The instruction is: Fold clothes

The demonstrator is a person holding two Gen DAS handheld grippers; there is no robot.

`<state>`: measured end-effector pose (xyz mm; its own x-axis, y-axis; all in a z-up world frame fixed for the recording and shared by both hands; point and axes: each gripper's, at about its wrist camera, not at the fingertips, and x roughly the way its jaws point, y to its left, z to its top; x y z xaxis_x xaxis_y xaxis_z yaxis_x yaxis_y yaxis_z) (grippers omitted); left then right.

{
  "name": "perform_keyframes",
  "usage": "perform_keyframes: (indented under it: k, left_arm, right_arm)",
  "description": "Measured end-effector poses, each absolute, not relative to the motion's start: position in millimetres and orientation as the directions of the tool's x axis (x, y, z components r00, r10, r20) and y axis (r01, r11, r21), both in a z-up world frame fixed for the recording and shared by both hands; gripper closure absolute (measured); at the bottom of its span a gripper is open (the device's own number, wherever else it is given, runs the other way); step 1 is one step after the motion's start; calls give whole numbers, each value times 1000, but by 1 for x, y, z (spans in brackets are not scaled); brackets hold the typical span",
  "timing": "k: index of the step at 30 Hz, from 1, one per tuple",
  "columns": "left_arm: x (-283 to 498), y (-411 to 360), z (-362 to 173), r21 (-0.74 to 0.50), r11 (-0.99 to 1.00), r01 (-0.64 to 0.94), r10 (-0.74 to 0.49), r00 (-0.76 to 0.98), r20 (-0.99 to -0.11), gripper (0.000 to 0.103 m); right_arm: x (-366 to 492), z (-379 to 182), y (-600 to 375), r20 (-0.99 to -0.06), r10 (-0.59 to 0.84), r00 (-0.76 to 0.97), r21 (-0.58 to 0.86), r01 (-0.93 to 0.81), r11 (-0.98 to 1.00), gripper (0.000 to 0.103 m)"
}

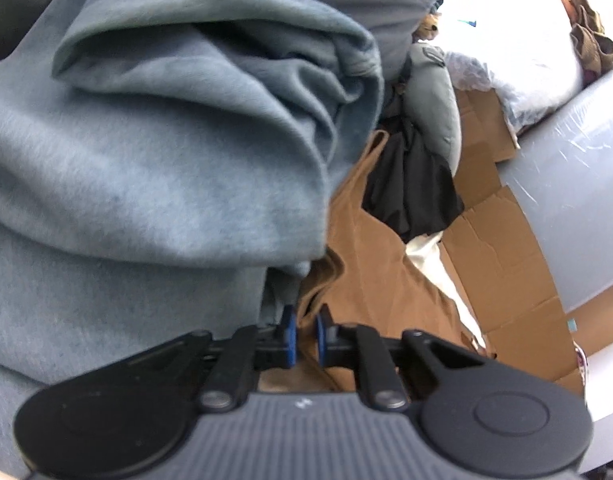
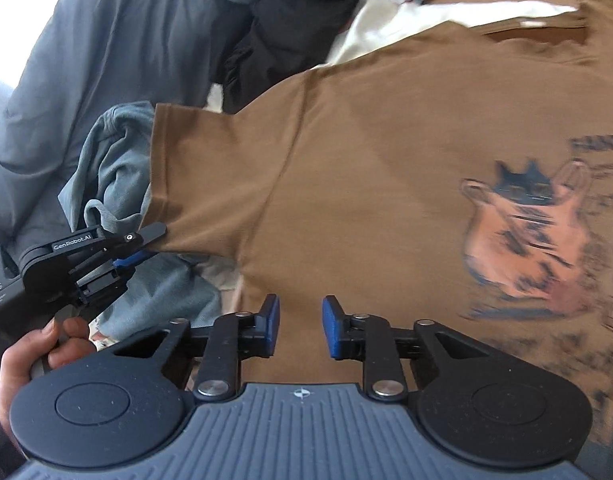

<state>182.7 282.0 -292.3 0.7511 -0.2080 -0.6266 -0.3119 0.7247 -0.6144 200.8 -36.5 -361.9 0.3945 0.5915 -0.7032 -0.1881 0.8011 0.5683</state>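
A brown T-shirt [image 2: 366, 152] with a printed animal picture lies spread out flat, its short sleeve [image 2: 194, 184] pointing left. My left gripper [image 2: 148, 246], held by a hand [image 2: 34, 344], is shut on the lower corner of that sleeve. In the left wrist view, brown cloth [image 1: 386, 272] runs between the blue pads [image 1: 290, 334] of the left gripper [image 1: 305, 336]. My right gripper [image 2: 301, 326] hovers over the shirt's side near the armpit, open, with a gap between its pads and only flat cloth beneath.
A blue-grey sweatshirt [image 1: 146, 140] bulges close on the left, also seen bunched [image 2: 118, 168] beside the sleeve. Black [image 2: 282, 20] and white [image 2: 386, 20] garments lie beyond the shirt. Flattened cardboard [image 1: 506, 272] and a grey plastic-wrapped surface [image 1: 578, 184] lie to the right.
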Motion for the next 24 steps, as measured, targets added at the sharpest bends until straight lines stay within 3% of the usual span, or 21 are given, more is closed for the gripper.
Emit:
perform_keyframes:
  k: [6,9,24]
  left_arm:
    - [193,278,-287,-612,730,-304,-209,753,-624,93]
    - [196,277,-282,-625,724,-291,-220,761,-610,94]
    - [192,260,-276,-665,711,-230,-302,753,-584,96]
  right_arm:
    - [223,-370,-2,-698,627,346,593,-213,777,88]
    - [231,-377,8,-686,645,339,624,-183,760,100]
    - [246,-409,32,-734,612,295,624,-61,779,101]
